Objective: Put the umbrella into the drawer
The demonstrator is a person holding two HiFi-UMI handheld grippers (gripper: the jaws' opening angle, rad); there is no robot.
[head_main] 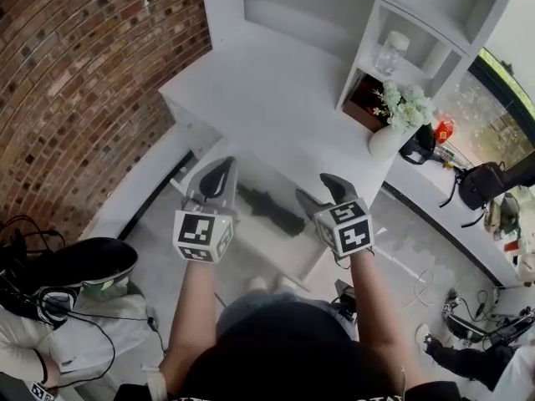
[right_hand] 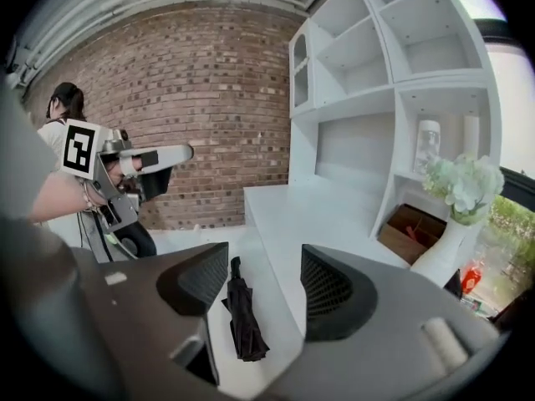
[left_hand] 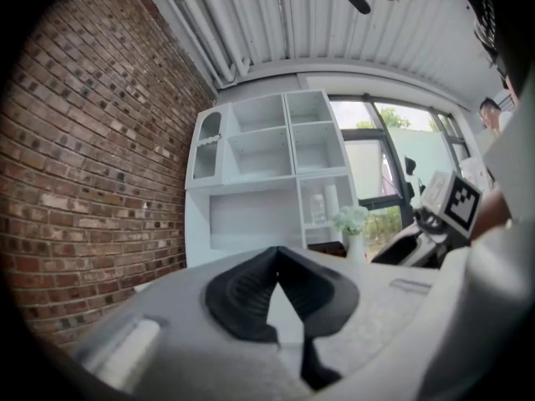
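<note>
White desk (head_main: 276,98), brick wall (head_main: 84,73); black umbrella (head_main: 269,210) in open drawer (head_main: 280,249); L hand-held gripper (head_main: 221,172) closed, R hand-held gripper (head_main: 318,189) open.

— What stood around the place?
— A red brick wall (head_main: 84,73) on the left, and a white shelf unit (head_main: 334,15) rising over a white tabletop (head_main: 259,90).
— And the light?
— Daylight came through a big window (left_hand: 372,165) under a ribbed white ceiling (left_hand: 401,32); the floor (head_main: 159,241) was grey
</note>
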